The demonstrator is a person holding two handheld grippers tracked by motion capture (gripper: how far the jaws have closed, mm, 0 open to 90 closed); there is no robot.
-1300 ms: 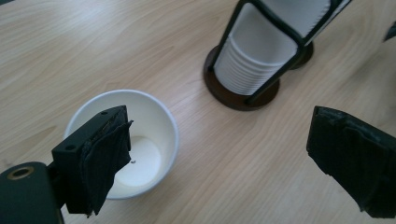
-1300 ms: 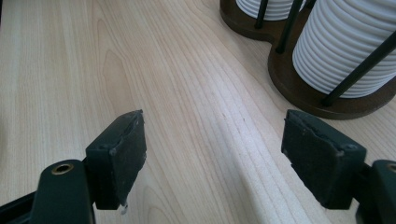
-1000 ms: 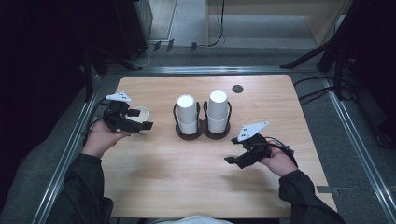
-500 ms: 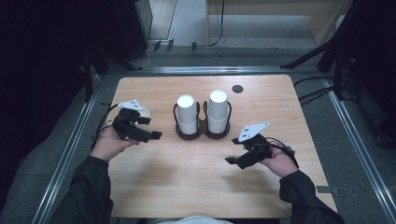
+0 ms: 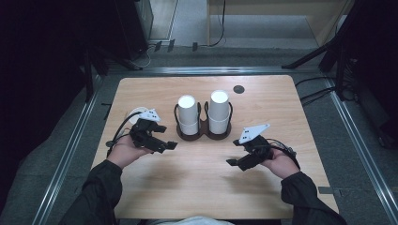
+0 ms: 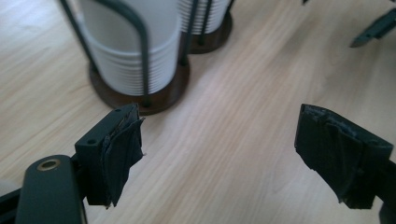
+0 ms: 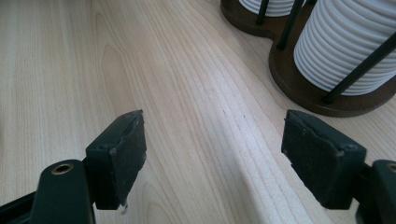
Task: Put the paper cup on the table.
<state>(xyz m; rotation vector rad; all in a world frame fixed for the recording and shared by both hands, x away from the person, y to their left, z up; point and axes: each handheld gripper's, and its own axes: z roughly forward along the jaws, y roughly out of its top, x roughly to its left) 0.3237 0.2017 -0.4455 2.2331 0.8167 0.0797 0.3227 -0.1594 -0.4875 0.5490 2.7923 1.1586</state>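
High view: a wooden worktop [image 5: 197, 187] is seen with a dark two-bay cup holder [image 5: 203, 133] standing near its middle, and two stacks of white paper cups are held upright in it, the left stack [image 5: 187, 112] and the right stack [image 5: 219, 110] side by side within thin wire uprights. The left gripper [image 5: 162, 143] is held low over the worktop just left of the holder, pointing toward its base; the right gripper [image 5: 237, 161] is held to the right of the holder and nearer the person. A small white object [image 5: 135, 112] is partly hidden behind the left gripper, and what it is cannot be told. A dark round disc [image 5: 239, 89] lies toward the far edge.

In the left gripper view the jaws are spread wide with nothing between them, and the nearer stack is seen just ahead. In the right gripper view the jaws are likewise wide apart and empty, with the holder's base at the upper right.

The cups are judged to be very light and thin-walled, easily crushed or dented if squeezed hard, and smooth enough to slip. Nested cups may be expected to cling together, so more than one could be lifted at once. The top cup is best taken by its exposed end above the wire uprights, across its width, with a gentle closing, while the holder may need to be steadied by its base.
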